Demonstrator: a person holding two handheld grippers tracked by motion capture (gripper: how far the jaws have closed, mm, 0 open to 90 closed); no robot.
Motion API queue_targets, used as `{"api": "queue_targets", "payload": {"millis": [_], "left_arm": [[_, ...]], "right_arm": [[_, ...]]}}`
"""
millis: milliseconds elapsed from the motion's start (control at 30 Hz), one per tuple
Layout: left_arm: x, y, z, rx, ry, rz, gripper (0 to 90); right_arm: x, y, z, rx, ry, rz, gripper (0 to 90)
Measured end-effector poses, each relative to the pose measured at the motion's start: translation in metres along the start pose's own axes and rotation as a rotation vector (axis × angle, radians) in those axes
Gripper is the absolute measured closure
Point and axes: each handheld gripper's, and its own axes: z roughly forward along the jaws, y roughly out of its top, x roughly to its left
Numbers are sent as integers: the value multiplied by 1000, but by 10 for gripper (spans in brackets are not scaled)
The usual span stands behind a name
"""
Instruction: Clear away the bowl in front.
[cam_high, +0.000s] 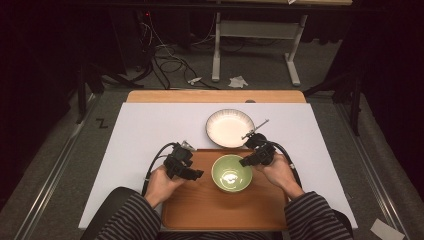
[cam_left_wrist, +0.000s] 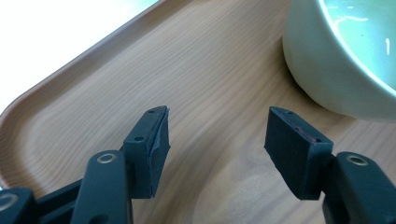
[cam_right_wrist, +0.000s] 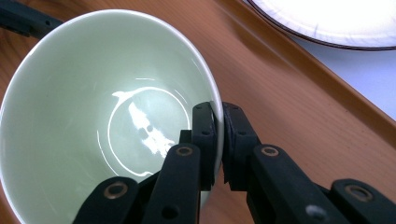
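A pale green bowl (cam_high: 231, 172) stands on the wooden tray (cam_high: 200, 205), near its far edge. My right gripper (cam_high: 243, 162) is shut on the bowl's right rim; in the right gripper view one jaw is inside the green bowl (cam_right_wrist: 93, 116) and one outside, at my right gripper (cam_right_wrist: 218, 126). My left gripper (cam_high: 199, 174) hovers over the tray left of the bowl. It is open with nothing between its fingers, as my left gripper (cam_left_wrist: 217, 133) shows above the bare tray (cam_left_wrist: 140, 79), with the green bowl (cam_left_wrist: 327, 65) to its right.
A white plate with a dark rim (cam_high: 230, 127) lies on the white mat (cam_high: 150, 130) just beyond the tray, and a metal utensil (cam_high: 255, 130) rests against its right side. The plate (cam_right_wrist: 327, 18) is close behind the bowl.
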Motion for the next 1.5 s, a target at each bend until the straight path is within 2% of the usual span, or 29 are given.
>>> {"api": "queue_targets", "payload": {"millis": [133,167,367,400,433,500,667,700,733,767,1000,1033,1067,1233,1333,1500], "left_arm": [[0,0,0,0,1,1,398],[0,0,0,0,1,0,399],[0,0,1,0,2,-1,398],[0,0,1,0,2,0,399],[0,0,0,0,2,-1,399],[0,0,0,0,0,-1,398],[0,0,0,0,0,0,398],[0,0,0,0,-1,1,398],[0,0,0,0,0,1,398],[0,0,0,0,-1,1,399],[0,0,0,0,1,-2,398],[0,0,0,0,1,-2,398],[0,0,0,0,1,-1,399],[0,0,0,0,0,-2,398],[0,0,0,1,0,-2,398],[0,0,0,1,0,-2,398]], "right_arm": [[2,-1,0,0,-13,-6,863],[1,-1,1,-5,-14,-21,862],[2,0,2,-3,-13,-8,841],[1,0,3,-6,-14,-22,829],[2,0,4,-2,-13,-11,823],[2,2,6,-1,-20,-28,818],[3,2,4,-8,-24,-19,713],[2,2,3,-13,-26,-22,659],[2,2,3,-13,-26,-22,659],[1,1,2,-28,-21,-20,609],[1,1,-3,-68,-30,-28,540],[2,0,-5,-69,-29,-16,531],[2,0,-6,-85,-31,-34,514],[5,-1,-10,-105,-34,-22,493],[4,-3,-14,-123,-34,-40,487],[5,-5,-21,-151,-26,-21,483]]}}
